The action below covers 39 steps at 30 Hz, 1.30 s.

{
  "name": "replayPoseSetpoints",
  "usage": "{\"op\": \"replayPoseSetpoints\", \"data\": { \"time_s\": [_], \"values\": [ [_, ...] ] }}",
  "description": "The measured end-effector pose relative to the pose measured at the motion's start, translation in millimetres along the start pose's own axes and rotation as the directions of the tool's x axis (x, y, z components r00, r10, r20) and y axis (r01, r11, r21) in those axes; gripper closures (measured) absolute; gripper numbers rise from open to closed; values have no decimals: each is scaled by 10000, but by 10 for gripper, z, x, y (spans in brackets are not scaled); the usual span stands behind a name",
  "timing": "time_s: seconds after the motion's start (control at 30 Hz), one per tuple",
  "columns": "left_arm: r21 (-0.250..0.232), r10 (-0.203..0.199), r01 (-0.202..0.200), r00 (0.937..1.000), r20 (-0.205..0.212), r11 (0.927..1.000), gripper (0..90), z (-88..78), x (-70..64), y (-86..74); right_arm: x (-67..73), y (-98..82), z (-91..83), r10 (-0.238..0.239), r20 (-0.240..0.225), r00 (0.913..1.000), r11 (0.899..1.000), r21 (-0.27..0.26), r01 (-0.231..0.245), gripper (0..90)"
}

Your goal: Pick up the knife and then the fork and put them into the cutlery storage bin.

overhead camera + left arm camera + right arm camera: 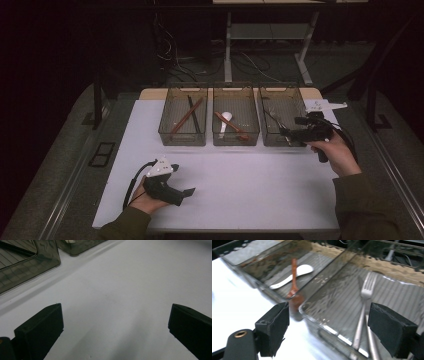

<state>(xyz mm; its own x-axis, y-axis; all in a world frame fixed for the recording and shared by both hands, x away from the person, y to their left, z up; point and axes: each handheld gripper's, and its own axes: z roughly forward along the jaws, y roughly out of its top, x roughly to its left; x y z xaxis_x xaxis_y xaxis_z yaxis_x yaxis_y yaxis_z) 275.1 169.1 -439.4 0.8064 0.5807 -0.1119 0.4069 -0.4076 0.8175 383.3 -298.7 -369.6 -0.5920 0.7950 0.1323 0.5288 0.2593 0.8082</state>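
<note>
I am holding the right gripper (288,134) at the right bin (281,95), jaws wide open and empty, over the forks (363,312); it seems I am releasing or reaching. The left gripper (189,192) is resting on the table (250,185), open, holding nothing. Next I need a careful withdrawal.

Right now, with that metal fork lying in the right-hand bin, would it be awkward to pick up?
Probably a little. The fork looks like thin polished metal, so it should stay stiff yet may slip between the right tool's open pads. It lies flat on the ribbed floor of the bin, against a second utensil, so getting under it alone seems fiddly. It seems unlikely to roll.
</note>
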Motion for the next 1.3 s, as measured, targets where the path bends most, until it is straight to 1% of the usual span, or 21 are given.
{"op": "replayPoseSetpoints", "data": {
  "time_s": [0.1, 0.17, 0.3, 0.57, 0.67, 0.87, 1.07, 1.3],
  "values": [
    [-17, 17, -17, 10000, 40, 10000, 0, -2, 1, -2, 85, -69, -52, -90, -286, 9995, 9999, -79, 88, 173],
    [-31, 11, -11, 10000, 60, 10000, 0, -2, 0, -1, 149, -132, -81, -211, -390, 9990, 9997, -144, 205, 173],
    [-27, 20, -19, 10000, 67, 10000, 0, -3, -5, 3, 262, -260, -100, -436, -530, 9976, 9990, -59, 434, 172],
    [-18, 38, -37, 9999, 158, 10000, 0, 0, -16, 0, 450, -500, -175, -729, -938, 9929, 9973, -132, 720, 173],
    [-7, 54, -54, 9998, 172, 10000, 0, -3, -14, 0, 490, -583, -209, -767, -1059, 9914, 9969, -264, 743, 172],
    [-1, 54, -54, 9998, 194, 10000, 0, -6, -20, -2, 533, -756, -211, -749, -1171, 9903, 9971, -235, 726, 173],
    [-6, 37, -37, 9998, 212, 10000, 0, -14, -20, -6, 566, -905, -244, -698, -1222, 9900, 9969, -459, 646, 173],
    [18, 108, -108, 9995, 294, 9999, 0, -16, -25, -9, 635, -1060, -272, -807, -1377, 9872, 9953, -638, 725, 173]
  ]
}}
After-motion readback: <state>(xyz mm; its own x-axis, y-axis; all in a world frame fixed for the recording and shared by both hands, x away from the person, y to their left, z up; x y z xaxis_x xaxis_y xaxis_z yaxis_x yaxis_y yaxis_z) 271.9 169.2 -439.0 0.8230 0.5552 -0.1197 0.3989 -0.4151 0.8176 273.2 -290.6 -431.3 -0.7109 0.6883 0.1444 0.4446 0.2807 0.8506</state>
